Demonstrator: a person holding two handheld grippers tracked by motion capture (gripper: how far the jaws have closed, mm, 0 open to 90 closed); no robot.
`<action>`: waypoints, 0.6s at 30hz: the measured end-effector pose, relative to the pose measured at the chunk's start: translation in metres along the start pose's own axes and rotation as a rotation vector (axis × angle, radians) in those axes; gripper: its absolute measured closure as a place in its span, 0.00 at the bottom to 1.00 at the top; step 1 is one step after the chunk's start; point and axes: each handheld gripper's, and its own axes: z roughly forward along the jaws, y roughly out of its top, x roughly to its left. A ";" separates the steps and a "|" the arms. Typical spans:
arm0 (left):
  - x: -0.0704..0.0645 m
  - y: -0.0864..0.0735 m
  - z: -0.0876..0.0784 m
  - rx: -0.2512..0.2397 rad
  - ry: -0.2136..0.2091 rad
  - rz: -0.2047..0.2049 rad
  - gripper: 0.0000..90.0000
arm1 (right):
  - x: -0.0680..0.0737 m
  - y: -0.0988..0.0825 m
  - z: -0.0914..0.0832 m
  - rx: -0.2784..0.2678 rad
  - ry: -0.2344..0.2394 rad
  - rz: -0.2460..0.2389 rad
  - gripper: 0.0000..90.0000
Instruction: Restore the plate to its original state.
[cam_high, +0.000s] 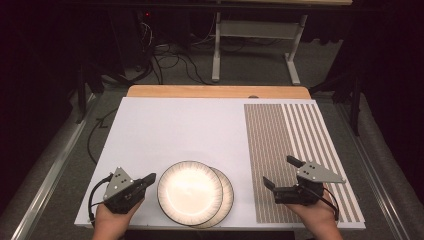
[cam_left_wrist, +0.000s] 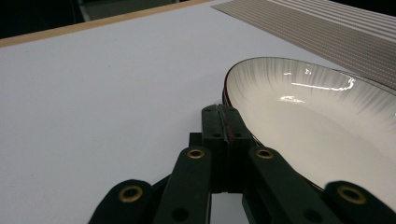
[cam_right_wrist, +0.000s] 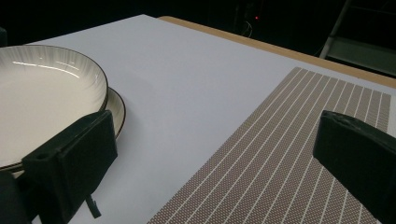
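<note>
We see two round plates stacked on the white tabletop (cam_high: 165, 130), near its front edge and a little left of the middle. The upper plate (cam_high: 190, 192) lies flat with its hollow side up and covers most of the lower plate (cam_high: 226, 197), which sticks out as a crescent toward 3 o'clock. Because both are round, they have no long axis and point nowhere; only the offset of the stack runs from 9 to 3 o'clock. Both plates are cream inside with fine dark rays at the border and a thin dark rim. Nothing lies in the upper plate, only reflections of the light.

The left tool (cam_high: 149, 178) is at 9 o'clock of the stack, and it points toward 3 o'clock, to the rim of the upper plate. In the left gripper view its jaws are clenched together with no thing between them, and their tip sits just beside the plate rim; whether it touches the rim, we cannot tell.

The right tool (cam_high: 281, 172) is at 3 o'clock of the plates, well apart from them, above the striped brown placemat (cam_high: 280, 145). It points toward 9 o'clock. Its jaws stand wide and released, holding nothing.
</note>
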 end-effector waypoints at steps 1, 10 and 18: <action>-0.002 0.000 0.001 0.005 -0.006 0.004 1.00 | -0.001 0.000 0.001 0.000 0.002 0.002 0.01; -0.011 0.002 0.010 0.018 -0.032 0.040 1.00 | -0.001 0.000 0.001 0.001 0.000 0.004 0.01; 0.007 0.002 -0.004 -0.098 0.022 -0.040 0.79 | 0.000 0.000 0.002 0.005 0.000 0.002 0.01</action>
